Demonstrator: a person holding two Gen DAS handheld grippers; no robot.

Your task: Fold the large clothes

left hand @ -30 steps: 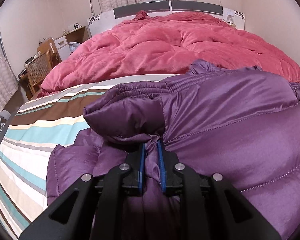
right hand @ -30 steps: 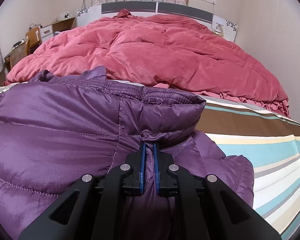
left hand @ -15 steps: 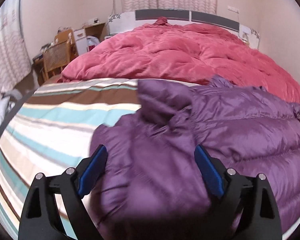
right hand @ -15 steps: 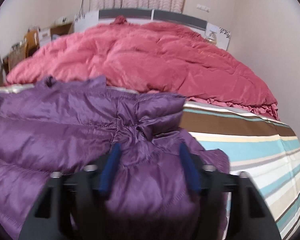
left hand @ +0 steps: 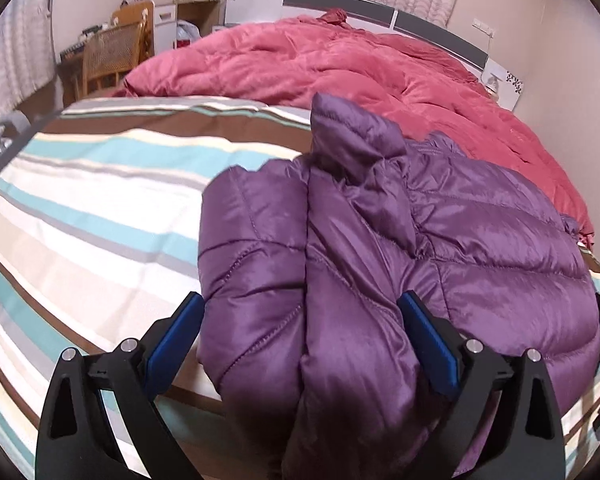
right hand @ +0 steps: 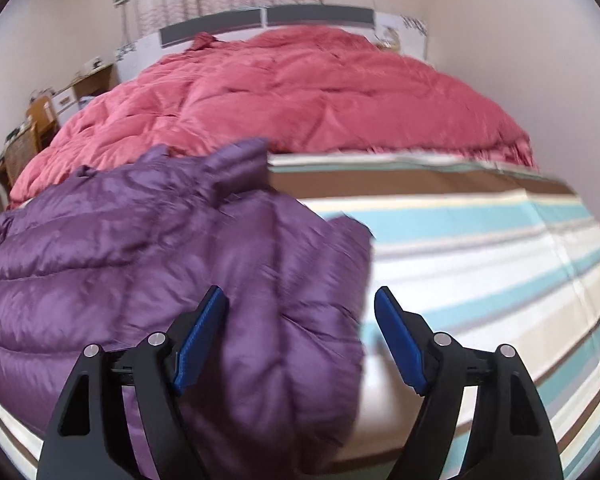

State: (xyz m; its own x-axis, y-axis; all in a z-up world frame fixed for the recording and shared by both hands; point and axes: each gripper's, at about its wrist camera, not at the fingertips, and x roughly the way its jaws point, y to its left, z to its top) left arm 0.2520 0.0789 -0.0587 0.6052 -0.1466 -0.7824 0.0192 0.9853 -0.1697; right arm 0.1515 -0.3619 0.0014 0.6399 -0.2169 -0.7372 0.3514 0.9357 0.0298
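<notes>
- a bed [left hand: 84, 216] with a striped sheet in cream, teal and brown fills both views; a rumpled red duvet [left hand: 340, 68] is piled across its far half, towards the headboard.
- a purple puffer jacket [left hand: 380, 264] lies on the striped sheet at the near edge of the bed, folded over itself into a thick bundle, with a padded end standing up at the far side.
- the bundle's long axis appears to run from side to side along the bed's near edge; its left end sits in front of the left camera, its right end in front of the right camera.
- the left hand-held gripper [left hand: 300, 344] is spread wide and holds nothing; the jacket's left end bulges between its blue pads.
- the right hand-held gripper [right hand: 300, 340] is also wide and empty, over the jacket's right edge, though this view is blurred.
- both grippers seem about equally near, one at each end.
</notes>
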